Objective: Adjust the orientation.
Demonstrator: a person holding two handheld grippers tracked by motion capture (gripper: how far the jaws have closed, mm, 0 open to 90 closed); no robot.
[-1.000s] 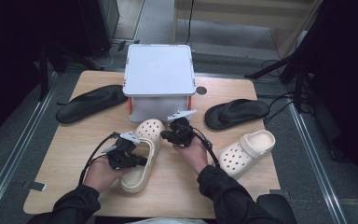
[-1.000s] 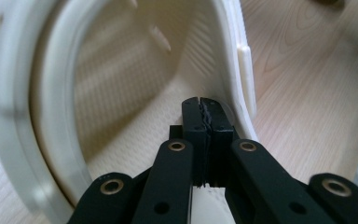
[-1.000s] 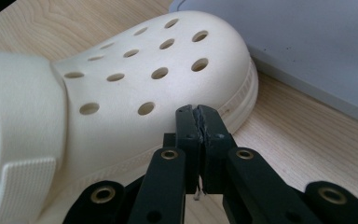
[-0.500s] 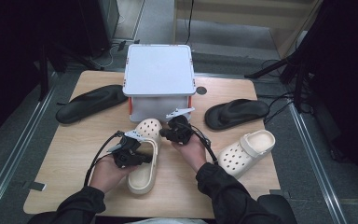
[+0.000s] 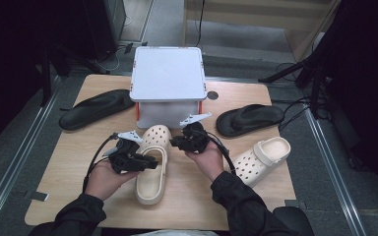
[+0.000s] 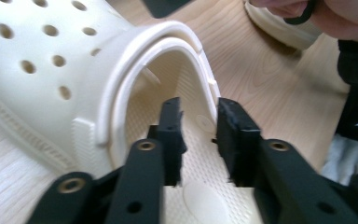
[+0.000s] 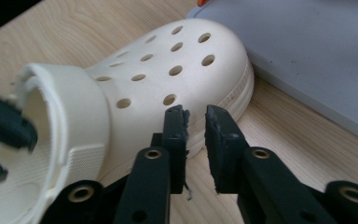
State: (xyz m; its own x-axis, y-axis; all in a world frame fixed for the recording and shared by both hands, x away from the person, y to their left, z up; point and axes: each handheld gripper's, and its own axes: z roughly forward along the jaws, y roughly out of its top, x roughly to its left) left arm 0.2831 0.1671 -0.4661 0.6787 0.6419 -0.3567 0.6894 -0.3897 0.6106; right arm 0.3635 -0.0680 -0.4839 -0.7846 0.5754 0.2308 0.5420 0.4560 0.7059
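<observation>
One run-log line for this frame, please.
left gripper: jaws just opened, over centre clog footbed, nothing pinched | right gripper: jaws just opened beside clog toe, empty | clog flat on table

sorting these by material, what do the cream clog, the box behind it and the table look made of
Cream clog: likely moulded foam resin, matte, with punched holes and a textured footbed. Box: probably hard plastic, smooth pale grey lid. Table: wood or wood-look laminate, with visible light grain; which one is unclear.
</observation>
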